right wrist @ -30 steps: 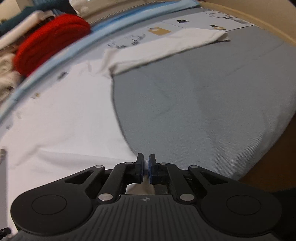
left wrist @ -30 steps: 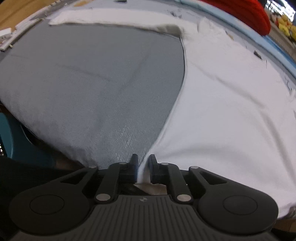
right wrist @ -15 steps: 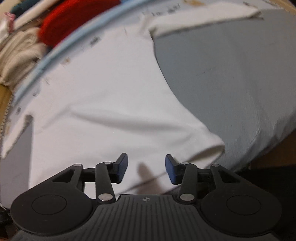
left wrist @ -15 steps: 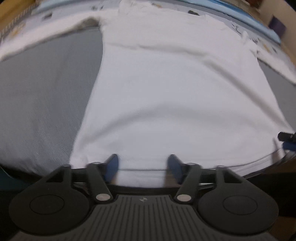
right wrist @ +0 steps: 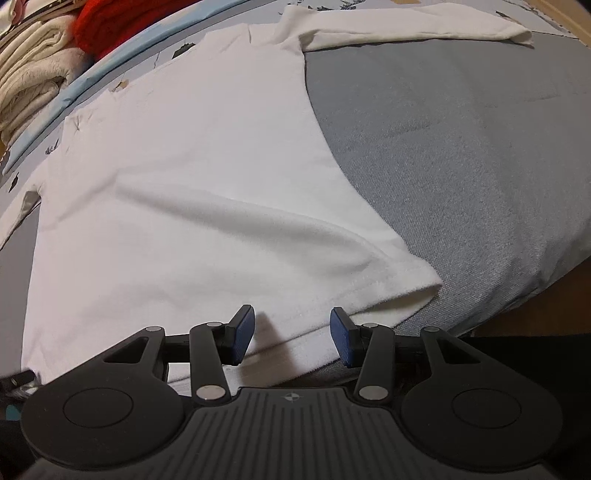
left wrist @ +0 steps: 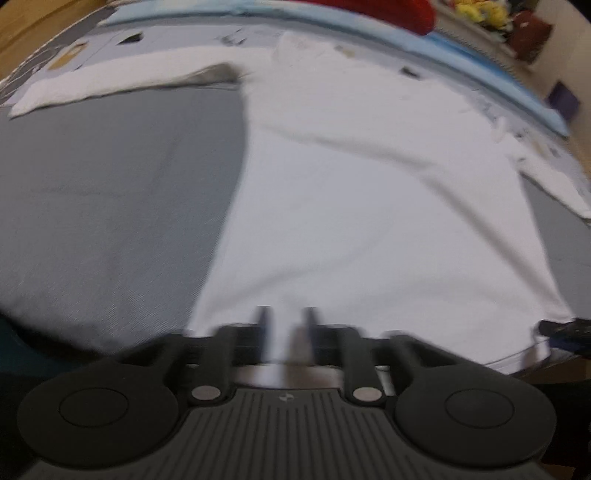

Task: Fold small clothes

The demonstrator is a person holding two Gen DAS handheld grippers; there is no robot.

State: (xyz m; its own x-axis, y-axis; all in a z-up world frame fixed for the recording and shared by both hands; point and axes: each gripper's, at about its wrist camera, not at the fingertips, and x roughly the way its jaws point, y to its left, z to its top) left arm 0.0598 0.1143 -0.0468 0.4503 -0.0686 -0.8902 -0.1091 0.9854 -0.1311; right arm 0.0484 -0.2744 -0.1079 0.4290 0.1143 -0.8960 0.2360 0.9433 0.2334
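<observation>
A white long-sleeved shirt [left wrist: 369, 206] lies spread flat on a grey cloth-covered surface [left wrist: 110, 206], also in the right wrist view [right wrist: 192, 177]. My left gripper [left wrist: 286, 328] is over the shirt's near hem, left of centre; its blurred jaws stand a narrow gap apart with white cloth showing between them. My right gripper [right wrist: 291, 336] is open and empty over the hem near the shirt's right corner [right wrist: 424, 280]. One sleeve [right wrist: 406, 26] stretches out at the far right, the other [left wrist: 110, 81] at the far left.
A light blue edge [left wrist: 480, 55] runs behind the shirt. A red knitted item [right wrist: 107, 22] and folded cream towels [right wrist: 29, 74] are stacked beyond it. The grey cloth [right wrist: 461, 147] drops off at the near edge.
Both grippers let go of the hem corners and opened. The left one has since moved along the hem and its jaws have narrowed again; the right one stays wide open.
</observation>
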